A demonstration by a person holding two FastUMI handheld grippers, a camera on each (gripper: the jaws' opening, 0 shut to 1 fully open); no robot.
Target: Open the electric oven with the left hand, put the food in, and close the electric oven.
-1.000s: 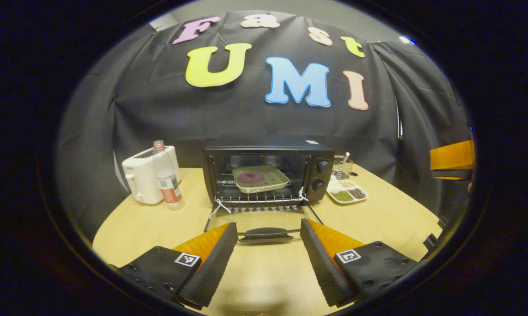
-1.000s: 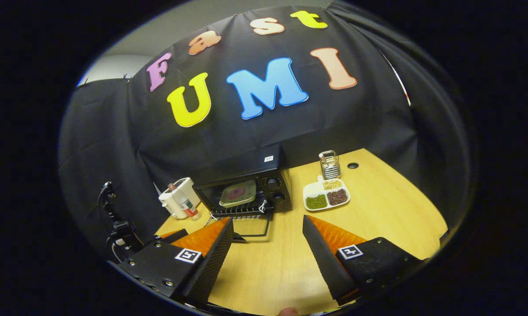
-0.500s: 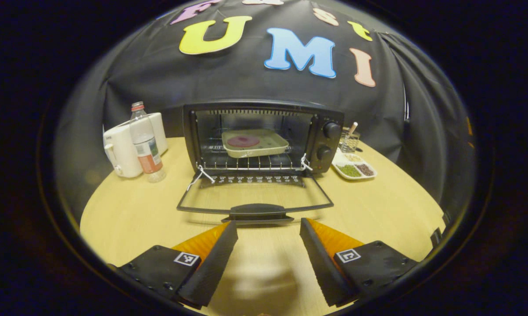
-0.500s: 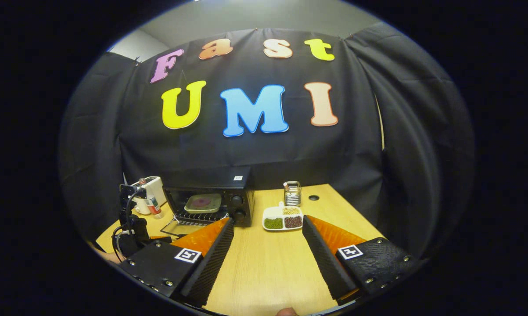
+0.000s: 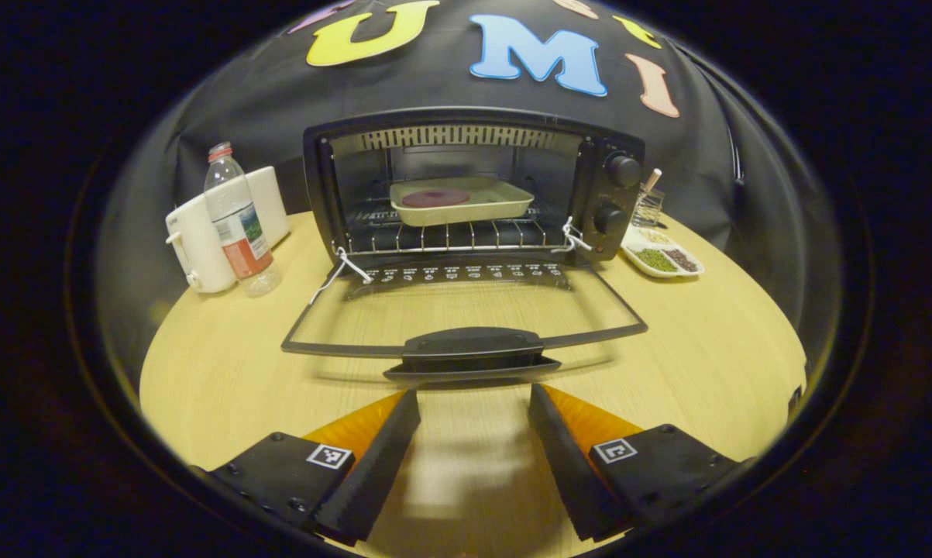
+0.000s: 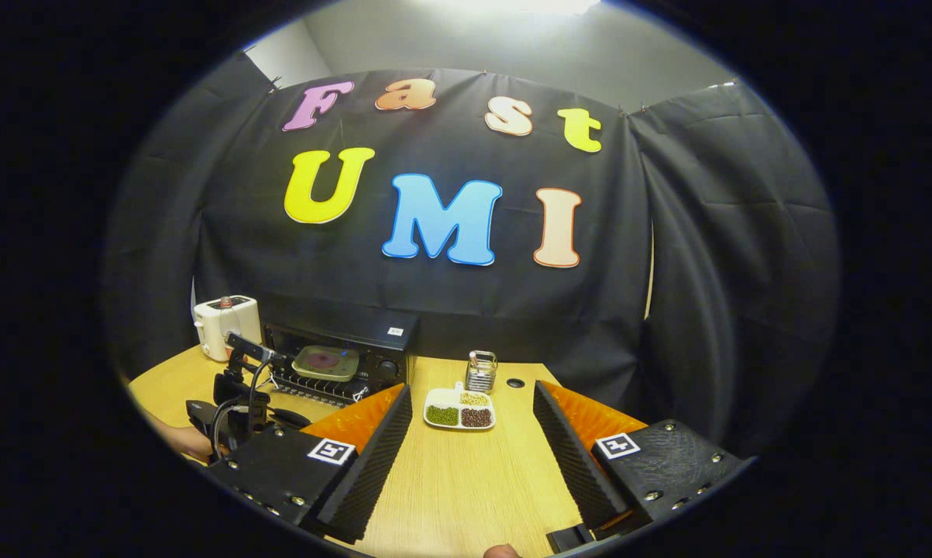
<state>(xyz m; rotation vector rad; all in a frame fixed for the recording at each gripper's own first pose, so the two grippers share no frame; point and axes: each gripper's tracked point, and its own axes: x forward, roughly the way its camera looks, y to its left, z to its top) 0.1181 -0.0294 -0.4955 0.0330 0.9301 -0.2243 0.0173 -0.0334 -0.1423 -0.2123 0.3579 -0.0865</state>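
My left claw [image 5: 473,403] hung spread wide and empty just short of the oven [image 5: 473,186] door [image 5: 466,322], which lay folded flat toward me over the desk [image 5: 225,372]; the door's handle [image 5: 472,350] sat directly ahead of the fingertips [image 5: 405,411], close but not touching. Inside the oven, the food [image 5: 435,198], a dark red round in a pale tray [image 5: 461,203], rested on the wire rack [image 5: 450,235]. Two knobs [image 5: 622,170] ran down the oven's right panel. To its left stood a bottle [image 5: 235,221] in front of a white toaster [image 5: 202,236], the two just beside each other; to its right lay a divided dish [image 5: 662,259] of beans near a small wire holder [image 5: 648,208]. From the right gripper view, my right claw [image 6: 469,418] was likewise spread and empty, held well back from the oven [image 6: 340,358] and pointed past the dish [image 6: 459,409] toward the booth's wall. The left gripper's body and cable [image 6: 233,395] showed there, low in front of the open door.
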